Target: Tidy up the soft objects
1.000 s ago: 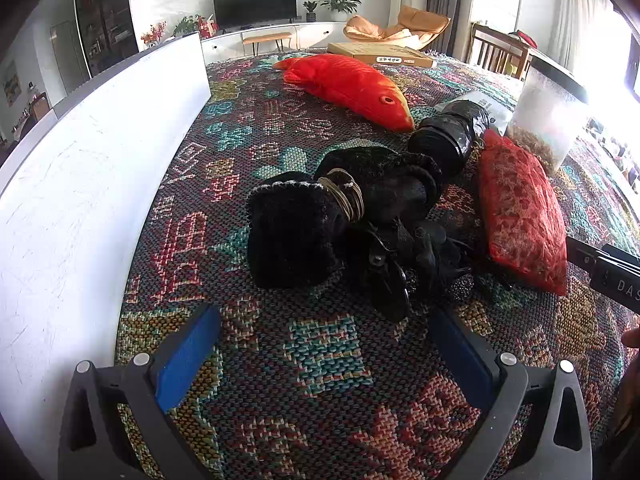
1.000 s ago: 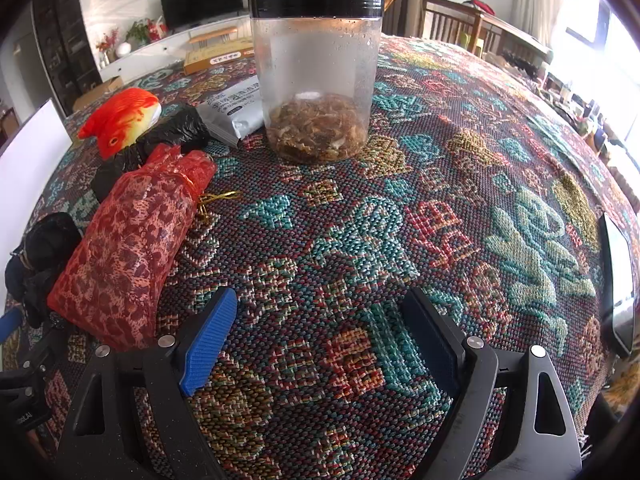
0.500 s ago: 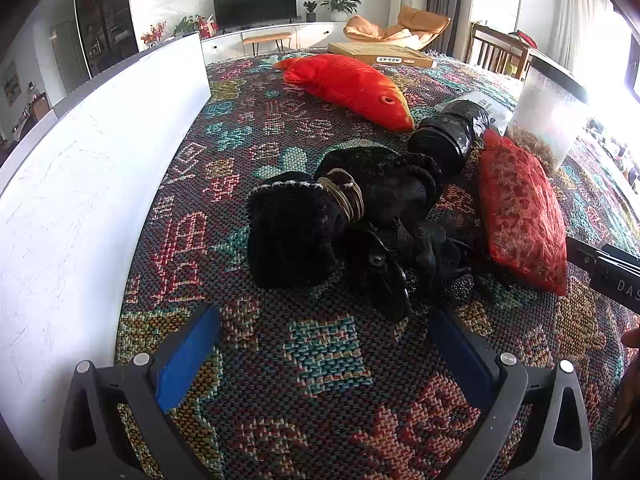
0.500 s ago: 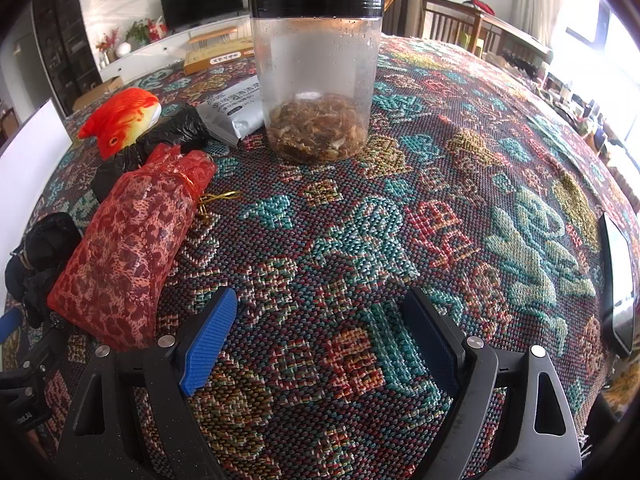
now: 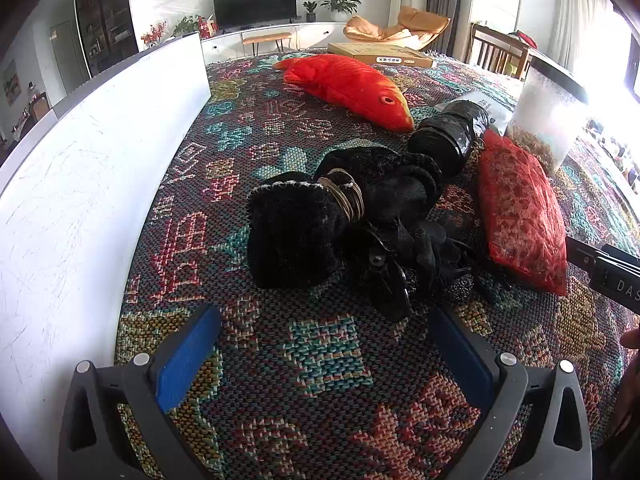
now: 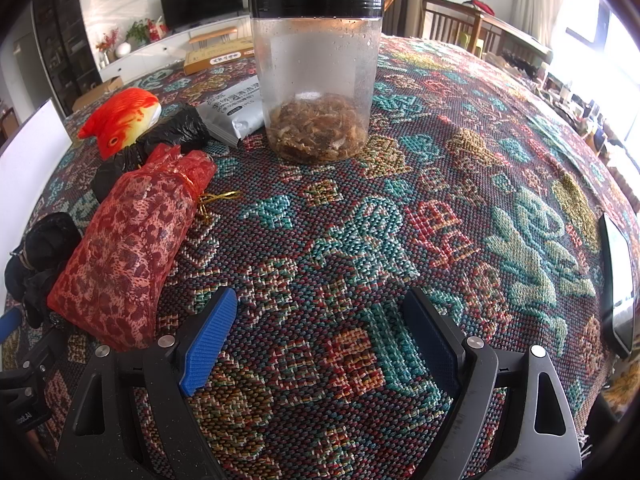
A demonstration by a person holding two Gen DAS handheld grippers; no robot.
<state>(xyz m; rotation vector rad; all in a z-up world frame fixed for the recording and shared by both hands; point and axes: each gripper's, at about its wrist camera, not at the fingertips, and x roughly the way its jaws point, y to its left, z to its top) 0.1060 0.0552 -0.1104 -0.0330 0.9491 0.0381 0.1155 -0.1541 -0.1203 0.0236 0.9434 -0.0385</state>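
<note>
My left gripper (image 5: pixel 324 354) hovers low over the patterned worktop (image 5: pixel 320 364), jaws wide apart and empty. Just beyond them lies one black fuzzy bundle (image 5: pixel 340 216) bound with tan bands. This view alone shows the whole red plush fish (image 5: pixel 352 88) farther off, and one white board (image 5: pixel 80 168) standing along the left edge.

My right gripper (image 6: pixel 320 338) also has its jaws spread, holding nothing, over bare cloth. Only here do I see the whole of one clear jar (image 6: pixel 316 76) with a black lid; brown dried bits fill its bottom. One silver packet (image 6: pixel 236 110) lies to its left. One phone (image 6: pixel 618 280) lies at the far right edge.

Both views show one red mesh pouch (image 6: pixel 132 240), tied with gold cord, its contents unclear, and one shiny black bag (image 5: pixel 452 138) between the pouch and the fish.
</note>
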